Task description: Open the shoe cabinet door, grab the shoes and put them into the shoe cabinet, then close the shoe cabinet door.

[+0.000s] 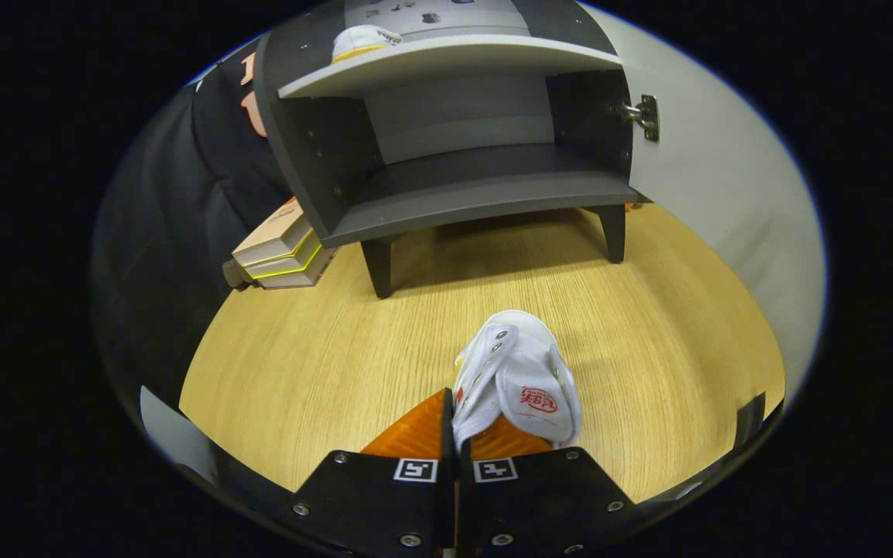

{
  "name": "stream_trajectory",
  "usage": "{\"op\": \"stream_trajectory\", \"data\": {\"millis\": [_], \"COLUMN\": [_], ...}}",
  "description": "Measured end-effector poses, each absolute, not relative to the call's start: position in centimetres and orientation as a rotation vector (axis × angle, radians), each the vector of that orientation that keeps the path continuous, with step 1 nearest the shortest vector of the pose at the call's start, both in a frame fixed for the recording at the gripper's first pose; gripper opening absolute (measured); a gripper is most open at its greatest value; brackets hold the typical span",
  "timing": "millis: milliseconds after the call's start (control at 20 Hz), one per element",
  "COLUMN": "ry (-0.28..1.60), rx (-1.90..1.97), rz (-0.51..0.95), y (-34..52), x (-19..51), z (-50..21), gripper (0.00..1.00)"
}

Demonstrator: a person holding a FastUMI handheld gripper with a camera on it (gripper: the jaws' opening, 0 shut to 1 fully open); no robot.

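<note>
A small white shoe (516,380) with a red mark on its tongue sticks out forward from between my fingers, and my gripper (456,422) is shut on its heel side. The shoe hangs over the wooden tabletop (322,349). Beyond it stands the grey shoe cabinet (446,147) on short legs, its white door (718,178) swung open to the right on a metal hinge (644,116). The lower compartment holds nothing that I can see. A second white shoe (363,40) with a yellow sole rests on the upper shelf (446,62).
A stack of flat boxes (280,248) lies on the table left of the cabinet, against the dark cloth wall. Bare wood stretches between my fingers and the cabinet's legs.
</note>
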State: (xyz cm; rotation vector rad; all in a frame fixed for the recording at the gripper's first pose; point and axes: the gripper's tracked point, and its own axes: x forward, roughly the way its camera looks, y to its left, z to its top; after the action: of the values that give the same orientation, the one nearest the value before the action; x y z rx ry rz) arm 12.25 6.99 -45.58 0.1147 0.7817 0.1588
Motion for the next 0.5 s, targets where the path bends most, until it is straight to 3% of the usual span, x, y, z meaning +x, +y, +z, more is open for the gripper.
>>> {"op": "stream_trajectory", "data": {"millis": [500], "ry": [0.584], "rx": [0.008], "rz": [0.18], "y": [5.5], "x": [12.1], "z": [-30.6], "gripper": [0.03]}}
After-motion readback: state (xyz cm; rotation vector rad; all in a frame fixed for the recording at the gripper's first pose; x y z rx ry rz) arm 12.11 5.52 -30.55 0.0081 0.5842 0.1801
